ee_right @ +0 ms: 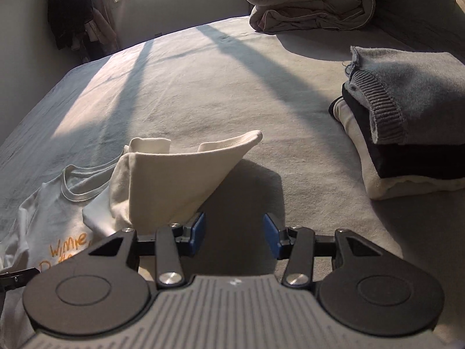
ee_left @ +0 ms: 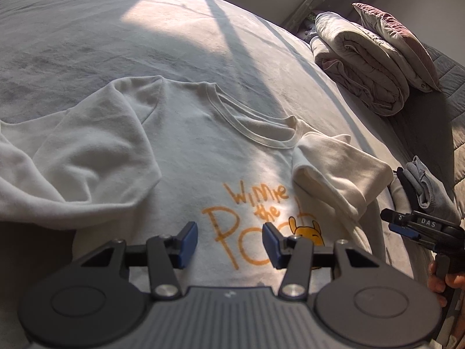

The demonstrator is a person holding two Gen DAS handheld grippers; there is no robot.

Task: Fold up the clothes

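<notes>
looking along my left hand-held gripper (ee_left: 229, 242), i see its jaws spread wide and holding nothing, hovering over the orange print (ee_left: 255, 221) on the white shirt (ee_left: 197, 151). the shirt lies front up on the bed (ee_left: 116, 29), collar (ee_left: 255, 122) away from me, both sleeves folded in over the chest. my right hand-held gripper (ee_right: 234, 237) is also wide and holds nothing; it sits over bare bed just right of the shirt, with the folded right sleeve (ee_right: 180, 180) standing up just beside its left finger, though i cannot tell if they touch. a stack of folded clothes (ee_right: 407, 133), grey on top, sits near on the right. a rolled duvet (ee_right: 308, 0) lies at the far end of the bed.
</notes>
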